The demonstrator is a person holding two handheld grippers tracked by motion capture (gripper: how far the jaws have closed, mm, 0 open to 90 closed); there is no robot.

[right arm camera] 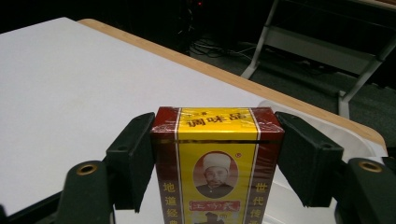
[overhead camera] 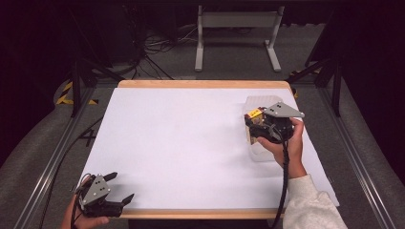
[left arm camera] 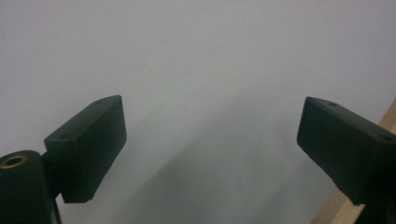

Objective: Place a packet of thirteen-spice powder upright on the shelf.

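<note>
Right gripper view: right gripper jaws clamped on side faces of red-yellow box, held above clear container at tabletop far right. Looks light, stiff cardboard w/ slick wrap; grip mid-sides. Left gripper jaws open, empty.

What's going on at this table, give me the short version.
A person works with a two-jaw gripper in each hand. The right gripper is shut on a red and yellow box, held above a clear plastic container at the far right of the white table. The left gripper waits at the near left corner, jaws open, nothing between them.
</note>
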